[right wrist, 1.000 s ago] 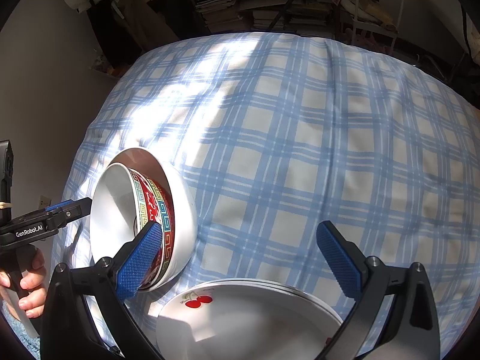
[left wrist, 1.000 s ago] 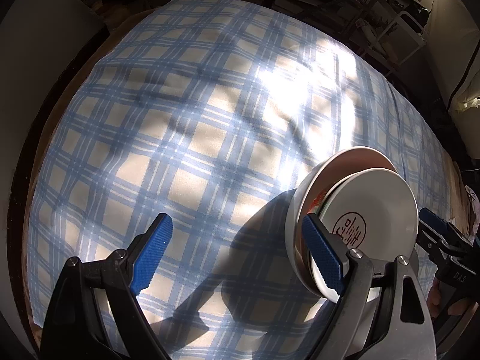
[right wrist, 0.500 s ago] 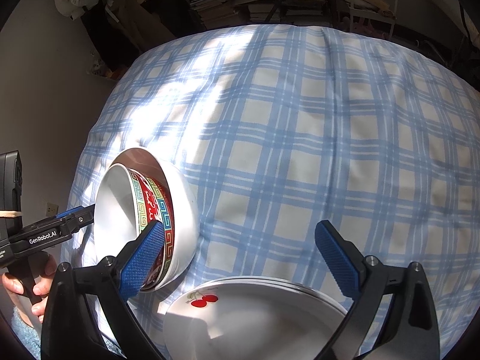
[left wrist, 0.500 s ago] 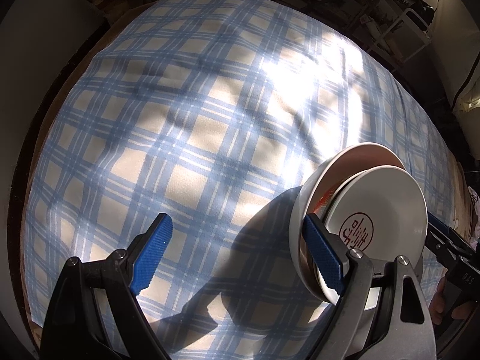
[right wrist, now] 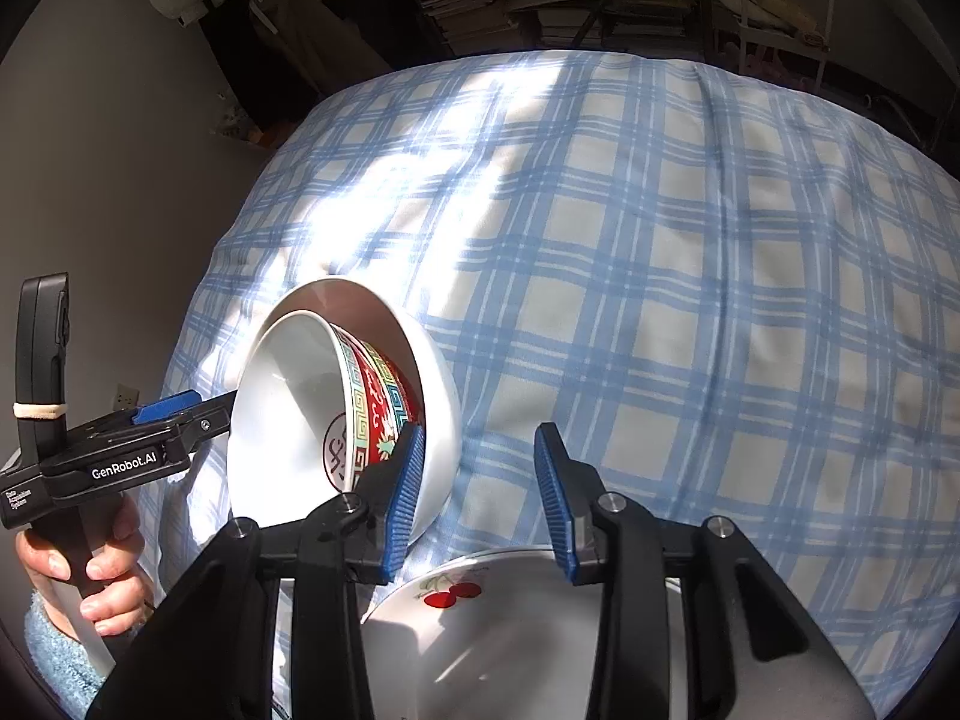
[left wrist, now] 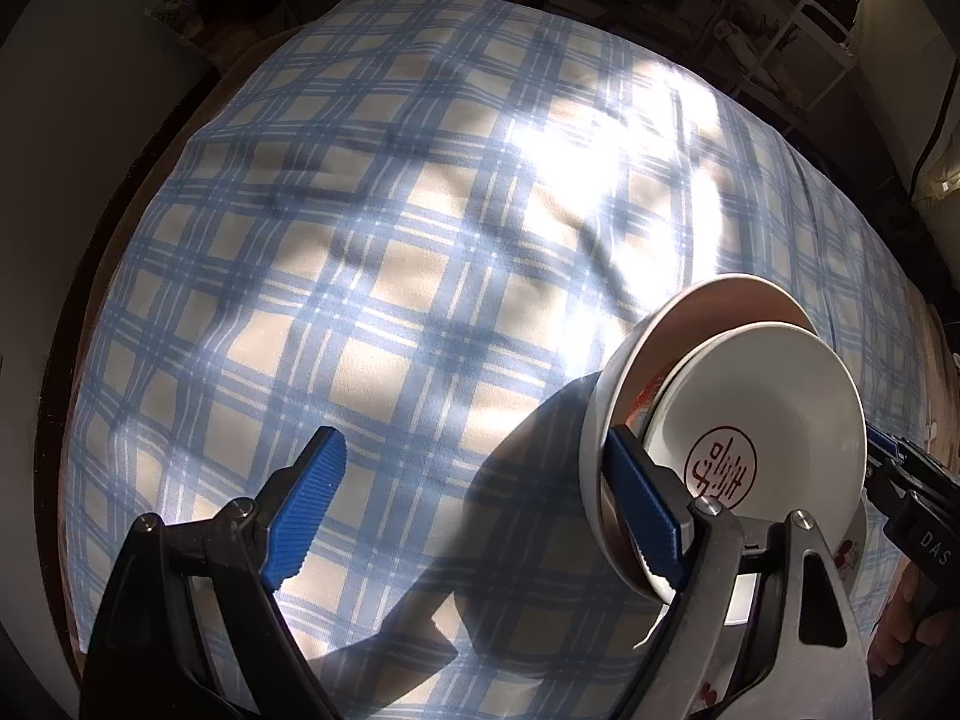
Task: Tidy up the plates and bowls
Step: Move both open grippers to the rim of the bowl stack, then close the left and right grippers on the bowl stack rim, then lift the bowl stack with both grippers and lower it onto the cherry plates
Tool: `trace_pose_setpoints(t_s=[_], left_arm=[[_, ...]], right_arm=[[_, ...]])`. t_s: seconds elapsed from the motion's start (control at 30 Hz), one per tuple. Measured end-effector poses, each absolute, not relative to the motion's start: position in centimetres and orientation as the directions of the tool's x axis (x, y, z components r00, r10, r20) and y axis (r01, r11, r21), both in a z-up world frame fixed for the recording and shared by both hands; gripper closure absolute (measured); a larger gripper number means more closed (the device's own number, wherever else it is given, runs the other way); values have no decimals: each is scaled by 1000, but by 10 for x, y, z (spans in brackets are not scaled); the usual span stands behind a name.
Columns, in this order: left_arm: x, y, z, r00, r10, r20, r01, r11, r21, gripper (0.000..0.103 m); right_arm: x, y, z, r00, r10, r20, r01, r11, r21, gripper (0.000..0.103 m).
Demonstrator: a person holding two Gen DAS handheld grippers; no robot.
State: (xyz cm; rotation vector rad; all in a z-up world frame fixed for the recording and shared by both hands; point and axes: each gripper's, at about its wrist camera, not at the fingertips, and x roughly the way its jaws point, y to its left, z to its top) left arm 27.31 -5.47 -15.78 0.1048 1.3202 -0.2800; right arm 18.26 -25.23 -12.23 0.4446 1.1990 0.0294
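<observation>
Nested bowls stand tilted on edge: a red-patterned bowl (right wrist: 375,396) with a red seal inside (left wrist: 723,471) sits in a larger white bowl (right wrist: 441,402). My left gripper (left wrist: 474,510) is open, its right finger against the white bowl's outer wall (left wrist: 600,420). My right gripper (right wrist: 480,498) is partly closed and holds nothing; its left finger (right wrist: 405,498) is at the white bowl's outer side. Stacked white plates with a cherry print (right wrist: 480,636) lie under it. In the left wrist view only the plates' rim (left wrist: 852,546) shows.
Everything rests on a table with a blue plaid cloth (right wrist: 690,276), sunlit in the middle (left wrist: 600,168). Shelves with books and clutter (right wrist: 540,6) stand beyond the far edge. A grey wall (right wrist: 120,150) is on the left.
My right gripper's jaws have narrowed a lot and it has come closer to the bowls. The left gripper stays wide open beside the bowls.
</observation>
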Motion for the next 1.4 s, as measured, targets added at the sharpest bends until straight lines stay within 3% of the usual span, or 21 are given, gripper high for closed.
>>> trace_pose_setpoints(t_s=[0.13, 0.23, 0.3, 0.37, 1.4], left_arm=[[271, -58, -155, 222, -170, -960, 283, 954, -104, 32], [269, -62, -156, 202, -230, -952, 305, 938, -162, 57], [267, -68, -156, 184, -278, -943, 323, 923, -209, 85], [263, -74, -156, 186, -293, -938, 340, 915, -218, 99], [261, -70, -160, 221, -323, -920, 306, 919, -249, 100]], right_arm=[[184, -251, -122, 382, 271, -884, 207, 907, 367, 75], [183, -246, -121, 396, 265, -879, 197, 911, 363, 82], [185, -240, -121, 403, 256, -879, 190, 916, 353, 88], [185, -235, -122, 410, 237, -881, 193, 922, 337, 92], [182, -240, -126, 428, 244, -870, 272, 884, 381, 92]])
